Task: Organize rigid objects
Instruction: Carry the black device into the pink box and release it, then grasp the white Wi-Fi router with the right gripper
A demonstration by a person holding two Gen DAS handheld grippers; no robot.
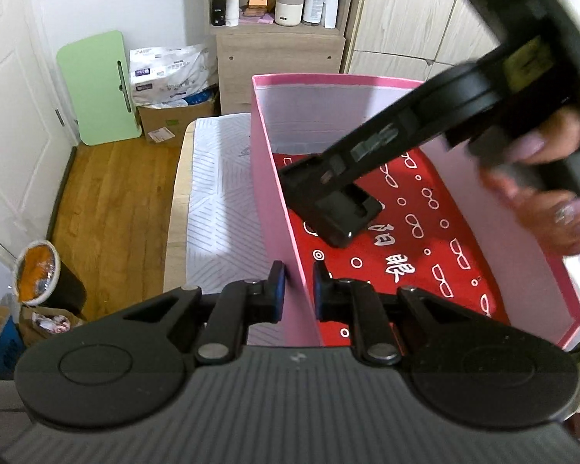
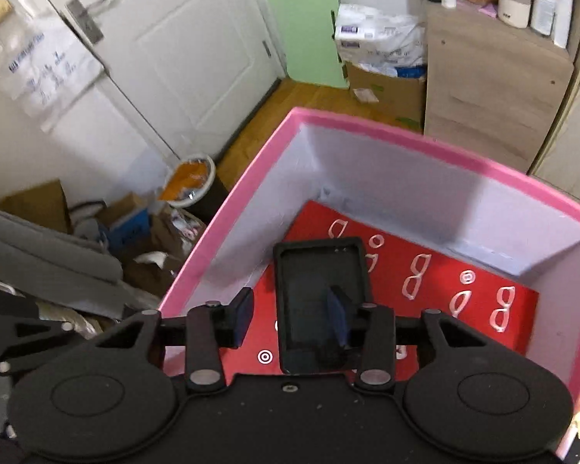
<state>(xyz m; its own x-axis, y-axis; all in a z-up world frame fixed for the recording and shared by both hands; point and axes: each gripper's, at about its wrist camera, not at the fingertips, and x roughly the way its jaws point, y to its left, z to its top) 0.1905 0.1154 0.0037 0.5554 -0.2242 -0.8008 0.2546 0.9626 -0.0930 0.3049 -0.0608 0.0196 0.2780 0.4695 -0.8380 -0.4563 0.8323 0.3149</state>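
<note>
Left wrist view: left tool (image 1: 298, 290) pressed together on the near side wall of the pink box (image 1: 274, 193), one pad outside, one inside, steadying it on the bed (image 1: 212, 178).
Box contents: red card printed with spectacles (image 1: 425, 232) lining the floor; black case (image 1: 340, 212) low over that lining, whether resting on it cannot be told.
Right tool, same view: reaches down into the box from upper right, a hand (image 1: 541, 178) on its grip.
Right wrist view: right tool (image 2: 290, 315) spread partway, no pad seen pressing; black case (image 2: 321, 305) lies below, its left edge clear of the left pad.
Step in hand: judged to be the release of the case into the box.
Next move: lift the right tool straight up, clear of the walls, while the left keeps its pinch.
</note>
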